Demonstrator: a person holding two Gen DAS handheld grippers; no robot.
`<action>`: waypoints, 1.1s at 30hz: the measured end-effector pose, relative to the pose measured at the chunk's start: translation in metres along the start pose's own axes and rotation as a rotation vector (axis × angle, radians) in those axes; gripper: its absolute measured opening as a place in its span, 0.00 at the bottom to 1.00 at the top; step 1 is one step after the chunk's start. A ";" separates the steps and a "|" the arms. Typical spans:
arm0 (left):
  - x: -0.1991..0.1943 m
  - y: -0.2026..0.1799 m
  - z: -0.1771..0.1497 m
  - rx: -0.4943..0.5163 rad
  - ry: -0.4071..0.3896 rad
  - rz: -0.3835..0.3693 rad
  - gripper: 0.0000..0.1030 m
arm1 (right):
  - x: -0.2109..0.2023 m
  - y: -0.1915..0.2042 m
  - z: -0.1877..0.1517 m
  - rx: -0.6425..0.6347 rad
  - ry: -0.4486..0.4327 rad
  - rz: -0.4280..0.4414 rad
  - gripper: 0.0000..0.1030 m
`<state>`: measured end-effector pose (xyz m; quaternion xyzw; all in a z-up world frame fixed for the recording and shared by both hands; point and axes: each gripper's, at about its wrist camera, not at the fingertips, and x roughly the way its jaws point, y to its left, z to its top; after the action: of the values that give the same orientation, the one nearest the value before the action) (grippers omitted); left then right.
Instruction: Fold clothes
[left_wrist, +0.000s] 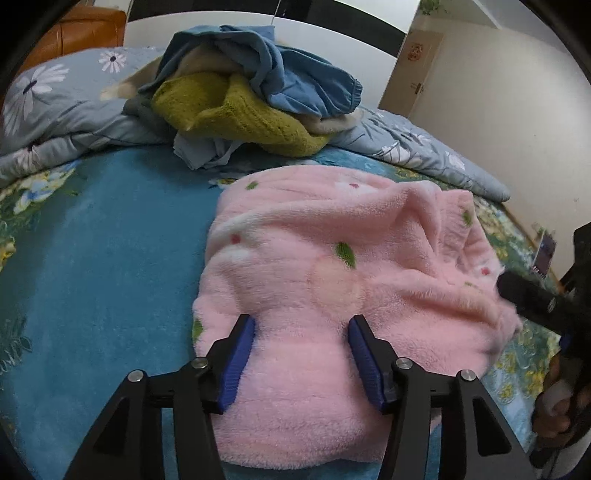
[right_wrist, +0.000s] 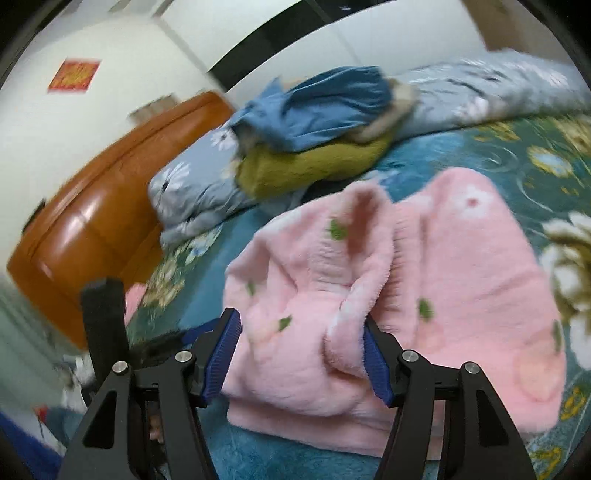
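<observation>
A pink fleece garment (left_wrist: 332, 258) with green and white spots lies folded on the bed's teal floral blanket (left_wrist: 110, 277). My left gripper (left_wrist: 302, 323) hovers over its near edge, jaws apart, the blue pads (left_wrist: 240, 354) not pressing on the fabric. In the right wrist view the same pink garment (right_wrist: 443, 277) shows a loose raised fold. My right gripper (right_wrist: 301, 319) stands open over that fold; pink fleece lies between the jaws and brushes the right pad (right_wrist: 375, 358). Part of the right-hand device (left_wrist: 535, 295), held by a hand (left_wrist: 557, 406), reaches the garment's right edge.
A pile of unfolded clothes, a blue garment (left_wrist: 288, 74) over a yellow-green one (left_wrist: 240, 110), sits behind the pink one on a grey flowered quilt (left_wrist: 55, 110). An orange headboard (right_wrist: 92, 221) bounds the bed. A door (left_wrist: 417, 74) and white wall stand beyond.
</observation>
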<state>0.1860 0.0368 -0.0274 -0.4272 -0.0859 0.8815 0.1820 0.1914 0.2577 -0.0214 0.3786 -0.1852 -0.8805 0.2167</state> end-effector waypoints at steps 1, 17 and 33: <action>-0.001 0.005 0.001 -0.023 0.001 -0.022 0.56 | 0.006 0.001 0.001 -0.013 0.020 -0.026 0.63; -0.033 0.041 0.012 -0.205 -0.057 -0.209 0.56 | -0.028 -0.012 0.041 0.075 -0.035 -0.019 0.14; -0.007 0.030 0.003 -0.193 0.042 -0.200 0.62 | -0.067 -0.091 0.030 0.348 -0.112 0.003 0.14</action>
<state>0.1804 0.0071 -0.0301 -0.4503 -0.2085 0.8375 0.2288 0.1891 0.3738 -0.0074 0.3607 -0.3470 -0.8546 0.1387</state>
